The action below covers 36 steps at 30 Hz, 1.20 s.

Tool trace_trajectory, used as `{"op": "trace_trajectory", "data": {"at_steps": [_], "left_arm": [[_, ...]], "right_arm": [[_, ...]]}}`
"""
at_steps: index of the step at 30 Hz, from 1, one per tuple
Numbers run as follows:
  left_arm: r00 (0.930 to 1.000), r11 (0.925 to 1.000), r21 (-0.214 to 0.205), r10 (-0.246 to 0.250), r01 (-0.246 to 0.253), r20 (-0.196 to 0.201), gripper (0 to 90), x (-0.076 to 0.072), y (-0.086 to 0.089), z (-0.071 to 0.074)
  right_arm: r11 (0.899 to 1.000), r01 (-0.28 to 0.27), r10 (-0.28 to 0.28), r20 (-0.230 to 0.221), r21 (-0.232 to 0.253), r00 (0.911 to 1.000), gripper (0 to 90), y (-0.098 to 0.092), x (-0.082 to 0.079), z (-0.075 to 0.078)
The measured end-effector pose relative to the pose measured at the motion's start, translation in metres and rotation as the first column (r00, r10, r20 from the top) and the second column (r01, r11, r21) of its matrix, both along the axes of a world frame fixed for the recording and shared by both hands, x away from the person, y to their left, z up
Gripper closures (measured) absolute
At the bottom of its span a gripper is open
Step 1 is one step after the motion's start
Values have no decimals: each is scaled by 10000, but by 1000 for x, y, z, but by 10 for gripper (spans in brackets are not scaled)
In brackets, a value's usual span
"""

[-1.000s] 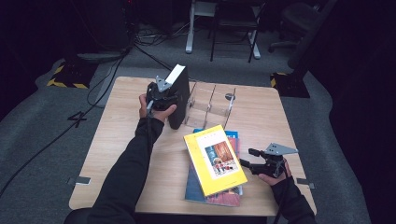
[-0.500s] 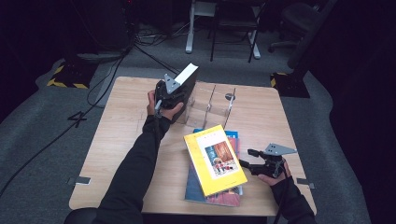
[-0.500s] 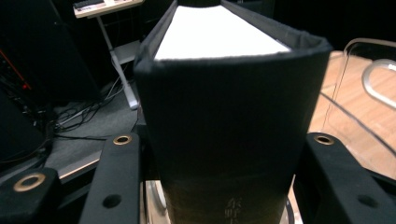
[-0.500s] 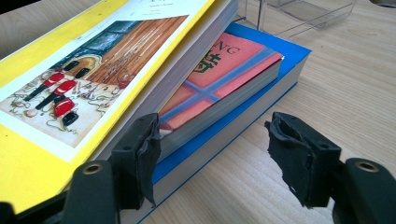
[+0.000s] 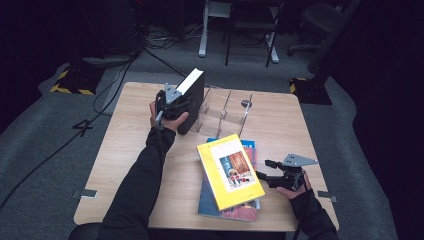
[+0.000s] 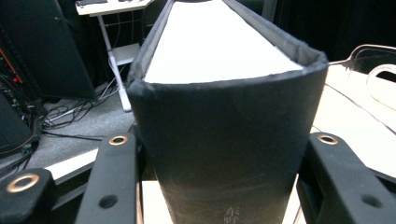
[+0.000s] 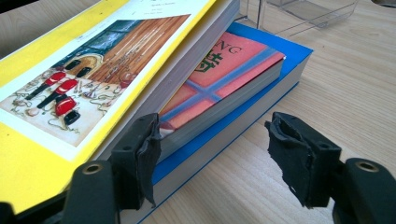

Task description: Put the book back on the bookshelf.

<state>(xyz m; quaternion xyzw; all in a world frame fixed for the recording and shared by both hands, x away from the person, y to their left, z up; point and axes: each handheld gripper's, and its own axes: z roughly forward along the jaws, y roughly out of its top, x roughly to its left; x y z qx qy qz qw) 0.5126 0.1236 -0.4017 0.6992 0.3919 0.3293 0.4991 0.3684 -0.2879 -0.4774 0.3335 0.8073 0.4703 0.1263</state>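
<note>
High view: left gripper (image 5: 181, 101) grips a black book (image 5: 191, 100) upright beside the clear rack (image 5: 225, 107).
Its fingers, just widening, clamp the spine; right gripper (image 5: 266, 176) fingers gape beside the stacked books (image 5: 230, 175) on the worktop (image 5: 125, 165).
</note>
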Motion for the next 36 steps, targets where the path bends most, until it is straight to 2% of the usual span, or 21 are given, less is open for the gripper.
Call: {"op": "trace_trajectory", "data": {"at_steps": [2, 4, 9, 12, 15, 16, 19, 22, 23, 25, 28, 29, 31, 32, 34, 35, 36], "left_arm": [[9999, 9999, 70, -101, 102, -29, 470, 0, 2, 0], [9993, 9992, -198, -356, 355, -77, 359, -7, 7, -1], [9957, 9956, 32, -931, 931, 26, 317, -25, 18, -5], [9949, 9948, 101, -1009, 1009, -43, 304, -34, 27, -12], [9956, 9959, 112, -890, 894, -296, 301, -37, 36, -21], [9951, 9960, 53, -890, 893, -441, 301, -38, 38, -26], [9925, 9967, 251, -743, 771, -971, 302, -38, 43, -45], [9873, 9919, 897, -770, 900, -1389, 337, -37, 45, -63], [9839, 9880, 1237, -716, 925, -1637, 370, -37, 45, -71], [9799, 9846, 1433, -724, 999, -1856, 472, -36, 46, -83], [9731, 9818, 1489, -842, 1178, -2146, 574, -32, 45, -92], [9722, 9803, 1490, -959, 1295, -2136, 591, -30, 44, -93], [9684, 9819, 1218, -1157, 1450, -2208, 632, -29, 45, -94], [9692, 9803, 1318, -1162, 1470, -2170, 675, -29, 44, -94], [9704, 9792, 1442, -1096, 1427, -2154, 683, -28, 42, -93], [9675, 9793, 1354, -1176, 1504, -2238, 692, -28, 43, -93], [9680, 9797, 1322, -1188, 1504, -2210, 694, -27, 43, -94]], "right_arm": [[10000, 16, -16, -8, -28, 10000, 348, -1, 0, -1], [10000, 11, -11, -32, -29, 10000, 347, 0, 0, -1], [10000, 6, -7, -49, -30, 10000, 347, -1, 0, -2], [10000, 19, -19, -31, -61, 10000, 347, -1, 0, -2], [10000, 33, -33, -52, -66, 10000, 347, 0, 0, -2], [10000, 29, -29, -51, -67, 10000, 347, 0, 0, -2], [10000, 43, -44, -71, -75, 10000, 346, -1, 0, -2], [10000, 50, -50, -91, -63, 9999, 344, -1, 0, -3], [10000, 68, -69, -107, -59, 9999, 342, -1, 0, -3], [10000, 76, -77, -113, -54, 9999, 343, -1, 0, -3], [9999, 87, -87, -113, -58, 9999, 341, -1, 0, -3], [9999, 87, -87, -115, -57, 9999, 341, -1, 0, -3], [9999, 96, -96, -108, -63, 9999, 342, -1, 0, -3], [9999, 96, -96, -120, -52, 9999, 341, -1, 0, -3], [9999, 97, -97, -128, -38, 9999, 340, -1, 1, -4], [9999, 96, -96, -125, -37, 9999, 340, -1, 1, -4], [9999, 98, -99, -123, -40, 9999, 340, -1, 1, -4]]}}
